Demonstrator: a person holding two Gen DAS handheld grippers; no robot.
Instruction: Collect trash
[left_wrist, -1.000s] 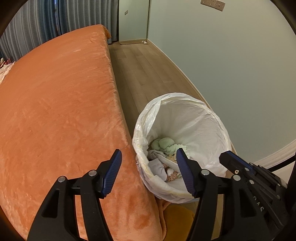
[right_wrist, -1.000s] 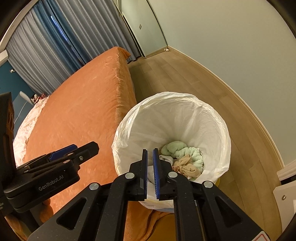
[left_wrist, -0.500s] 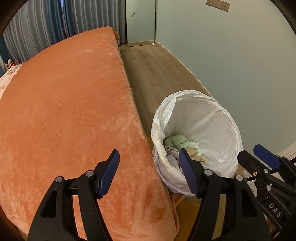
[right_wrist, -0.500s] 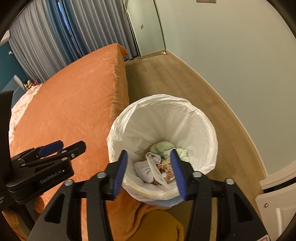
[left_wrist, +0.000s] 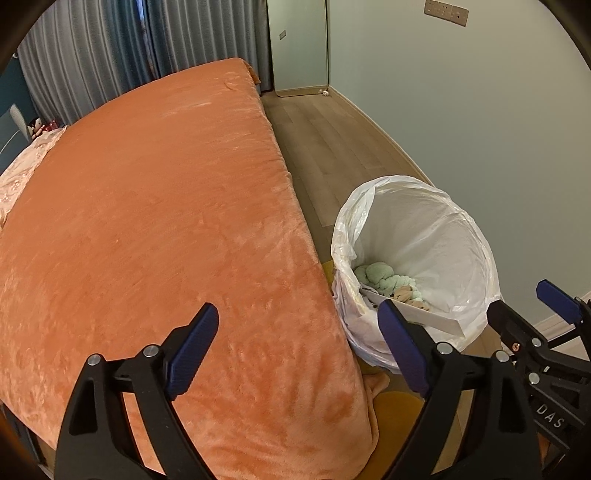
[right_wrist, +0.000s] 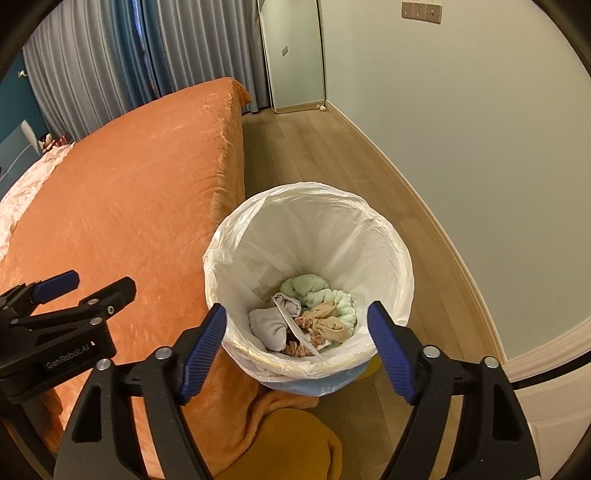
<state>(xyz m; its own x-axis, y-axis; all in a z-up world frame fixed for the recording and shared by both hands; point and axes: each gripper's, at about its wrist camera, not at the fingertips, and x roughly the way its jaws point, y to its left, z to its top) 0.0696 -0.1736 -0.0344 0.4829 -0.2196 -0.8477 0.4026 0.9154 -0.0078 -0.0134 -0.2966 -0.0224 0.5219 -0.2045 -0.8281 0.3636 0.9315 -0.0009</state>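
The trash bin (right_wrist: 332, 236), lined with a white bag, stands on the floor against the bed's corner. Inside lie a green knitted cloth (right_wrist: 317, 291), a grey cloth (right_wrist: 267, 325), a beige cloth (right_wrist: 325, 321) and a white paper card (right_wrist: 295, 326). My right gripper (right_wrist: 296, 312) hangs above the bin's near rim, its jaws opening with nothing between them. My left gripper (left_wrist: 297, 314) is over the bed's edge, left of the bin (left_wrist: 424, 236), jaws opening and empty. The card (left_wrist: 424, 314) leans in the bin. Each gripper shows in the other's view: right (left_wrist: 521, 297), left (right_wrist: 98, 282).
An orange blanket covers the bed (left_wrist: 147, 221), with pink patterned bedding (left_wrist: 18, 173) at its far left. A mustard-yellow cloth (right_wrist: 288, 443) lies on the wood floor (left_wrist: 332, 140) below the bin. A pale wall runs along the right, and grey-blue curtains (right_wrist: 110, 62) hang behind.
The right gripper went from shut to wide open above the bin, and a white card now lies among the cloths. The left jaws widened, and the left gripper drifted left over the bed.
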